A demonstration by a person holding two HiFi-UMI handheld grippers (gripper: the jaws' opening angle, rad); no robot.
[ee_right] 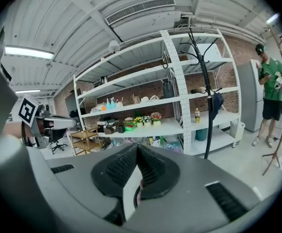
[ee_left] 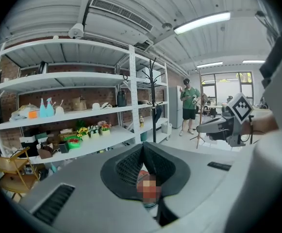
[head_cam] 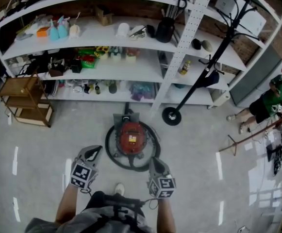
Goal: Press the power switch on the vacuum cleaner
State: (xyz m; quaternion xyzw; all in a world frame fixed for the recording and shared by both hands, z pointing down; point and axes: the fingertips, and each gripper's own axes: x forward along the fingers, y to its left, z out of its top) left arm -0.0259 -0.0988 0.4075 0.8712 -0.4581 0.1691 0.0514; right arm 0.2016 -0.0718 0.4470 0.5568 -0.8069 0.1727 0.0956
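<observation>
Vacuum cleaner (head_cam: 132,137): round red canister with a black hose (head_cam: 112,155) coiled around it. It stands on the glossy grey floor (head_cam: 43,144), near the foot of the white shelving (head_cam: 131,72).

Left gripper (head_cam: 95,151) and right gripper (head_cam: 155,162): above the floor, short of the canister. Both claws' dark, textured jaws are together with nothing between them.

Upper shelf holds blue spray bottles (head_cam: 57,29).

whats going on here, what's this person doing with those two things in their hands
A person stands over a red vacuum cleaner on the floor, with its hose coiled around it. They hold the left gripper and the right gripper out in front of them, both empty with the jaws together. Neither touches the vacuum cleaner, so its switch is not yet pressed.
</observation>
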